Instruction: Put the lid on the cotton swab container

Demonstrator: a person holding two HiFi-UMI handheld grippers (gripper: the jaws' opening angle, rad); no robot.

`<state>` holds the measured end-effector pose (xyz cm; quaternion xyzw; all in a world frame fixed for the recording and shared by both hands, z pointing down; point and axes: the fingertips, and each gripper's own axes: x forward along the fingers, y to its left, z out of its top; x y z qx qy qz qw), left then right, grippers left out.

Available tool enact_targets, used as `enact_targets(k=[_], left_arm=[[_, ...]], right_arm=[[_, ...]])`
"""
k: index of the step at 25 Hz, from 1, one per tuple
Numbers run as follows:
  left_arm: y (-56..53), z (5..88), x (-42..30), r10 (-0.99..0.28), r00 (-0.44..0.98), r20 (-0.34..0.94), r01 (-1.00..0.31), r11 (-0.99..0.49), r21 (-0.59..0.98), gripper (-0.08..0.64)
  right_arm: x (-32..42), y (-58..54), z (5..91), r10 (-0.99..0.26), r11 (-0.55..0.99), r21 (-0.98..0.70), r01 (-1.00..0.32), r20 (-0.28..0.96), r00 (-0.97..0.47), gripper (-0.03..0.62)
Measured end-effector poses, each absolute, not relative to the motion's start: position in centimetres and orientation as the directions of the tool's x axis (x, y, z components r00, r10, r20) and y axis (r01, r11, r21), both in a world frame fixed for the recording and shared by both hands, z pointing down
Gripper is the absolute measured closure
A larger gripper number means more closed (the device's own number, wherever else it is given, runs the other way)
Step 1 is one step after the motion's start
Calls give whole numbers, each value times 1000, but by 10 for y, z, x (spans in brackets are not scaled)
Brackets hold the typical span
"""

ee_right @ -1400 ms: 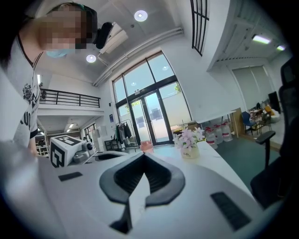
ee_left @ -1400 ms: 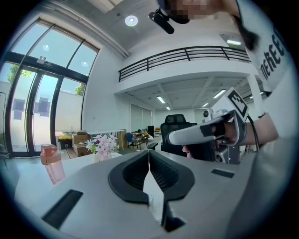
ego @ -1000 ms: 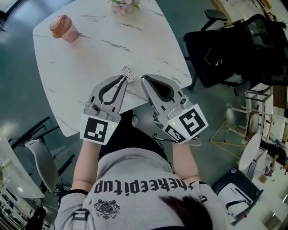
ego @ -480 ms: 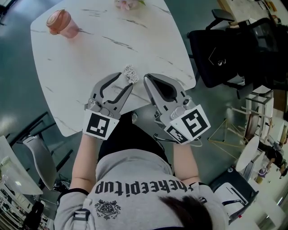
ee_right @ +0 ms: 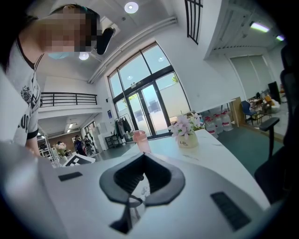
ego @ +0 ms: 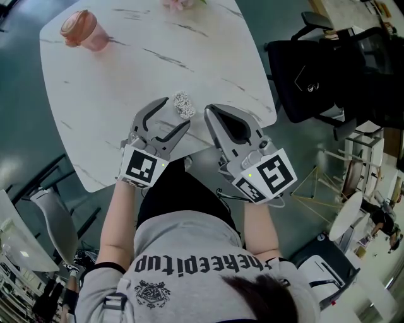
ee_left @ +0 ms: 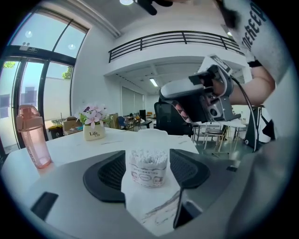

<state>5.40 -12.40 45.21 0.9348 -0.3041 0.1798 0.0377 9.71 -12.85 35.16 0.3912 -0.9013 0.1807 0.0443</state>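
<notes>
The cotton swab container (ego: 184,104) is a small round tub full of white swabs, standing upright on the white marble table (ego: 113,82) near its front edge. My left gripper (ego: 177,116) reaches to it from the front with its jaws opening. In the left gripper view the cotton swab container (ee_left: 148,165) stands between the two black pads (ee_left: 110,175), which do not press on it. I cannot tell whether a clear lid sits on top. My right gripper (ego: 207,113) is just right of the tub, shut with nothing in it. Its right gripper view shows the fingertips (ee_right: 135,200) meeting.
A pink bottle (ego: 82,30) stands at the table's far left and a flower pot (ego: 183,2) at the far edge. A black office chair (ego: 328,69) is off the table's right side. The table's front edge runs just under both grippers.
My left gripper's jaws went from shut at the tub to wide apart around it. The tub stayed on the table. The right gripper hardly moved.
</notes>
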Motion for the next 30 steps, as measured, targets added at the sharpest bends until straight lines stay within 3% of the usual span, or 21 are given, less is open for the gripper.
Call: enact_targets(k=[30], left_arm=[[-131,485,66,-494,757,428,-533,-846,-35,238]], right_arm=[[128,-147,403,-705,542,-323,-776,328,-629,581]])
